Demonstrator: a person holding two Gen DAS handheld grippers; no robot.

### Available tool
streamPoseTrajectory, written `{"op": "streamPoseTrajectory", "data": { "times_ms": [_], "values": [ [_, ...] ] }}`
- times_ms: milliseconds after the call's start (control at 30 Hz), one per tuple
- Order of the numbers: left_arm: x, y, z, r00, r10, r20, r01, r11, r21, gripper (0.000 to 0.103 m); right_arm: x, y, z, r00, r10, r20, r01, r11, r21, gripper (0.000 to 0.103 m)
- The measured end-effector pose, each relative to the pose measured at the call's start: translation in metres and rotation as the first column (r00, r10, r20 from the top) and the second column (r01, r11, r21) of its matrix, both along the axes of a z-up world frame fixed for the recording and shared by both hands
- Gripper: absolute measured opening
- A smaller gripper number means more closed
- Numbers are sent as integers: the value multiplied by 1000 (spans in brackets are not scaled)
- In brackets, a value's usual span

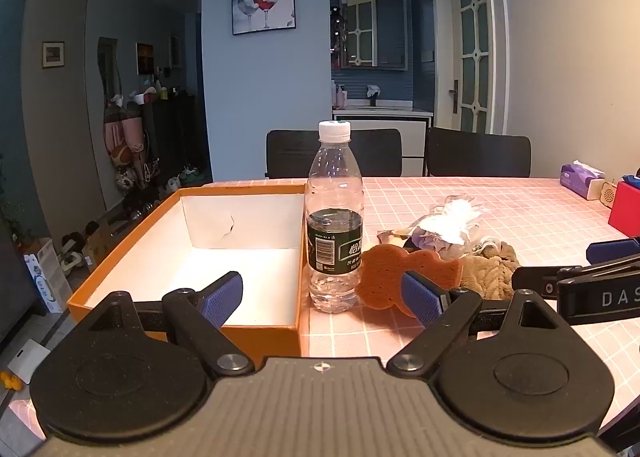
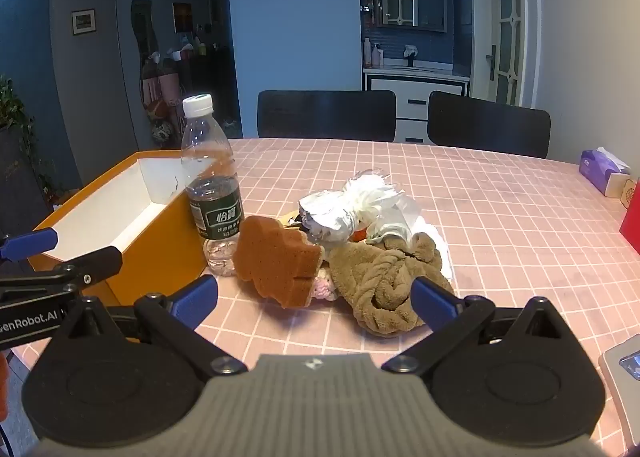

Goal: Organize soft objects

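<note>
An orange sponge (image 2: 276, 261) leans against a pile on the pink checked table, with a brown plush cloth (image 2: 384, 289), a small pink knitted piece (image 2: 324, 289) and crinkled white and silver bags (image 2: 360, 209). The sponge (image 1: 384, 277) and cloth (image 1: 488, 269) also show in the left wrist view. An open orange box (image 1: 184, 257) with a white inside stands left of a water bottle (image 1: 335, 217). My left gripper (image 1: 322, 297) is open and empty in front of the bottle. My right gripper (image 2: 314, 303) is open and empty, just before the sponge and cloth.
The bottle (image 2: 212, 185) stands between the box (image 2: 160, 257) and the pile. A purple tissue pack (image 2: 604, 173) and a red box (image 2: 632, 213) sit at the right edge. Two black chairs (image 2: 326, 113) stand behind the table. A grey device (image 2: 624, 373) lies at the near right.
</note>
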State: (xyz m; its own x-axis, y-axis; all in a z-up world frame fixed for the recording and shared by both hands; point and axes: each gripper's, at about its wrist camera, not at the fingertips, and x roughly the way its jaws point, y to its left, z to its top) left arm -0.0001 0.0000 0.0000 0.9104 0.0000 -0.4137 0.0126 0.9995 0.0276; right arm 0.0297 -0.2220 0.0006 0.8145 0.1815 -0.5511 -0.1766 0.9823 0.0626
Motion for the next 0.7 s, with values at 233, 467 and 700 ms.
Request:
{"op": "streamPoseTrajectory", "data": {
  "times_ms": [233, 467, 700],
  "values": [
    [0, 0, 0, 1000, 4, 2, -4, 1000, 10, 103, 1, 0, 2, 1000, -5, 0, 5, 1000, 1, 101],
    [-1, 3, -2, 1000, 11, -6, -11, 1000, 1, 103, 0, 2, -3, 1000, -2, -8, 2, 1000, -14, 101],
    [-1, 3, 0, 1000, 11, -10, -11, 1000, -7, 103, 3, 2, -4, 1000, -4, -17, 3, 1000, -28, 101]
  ]
}}
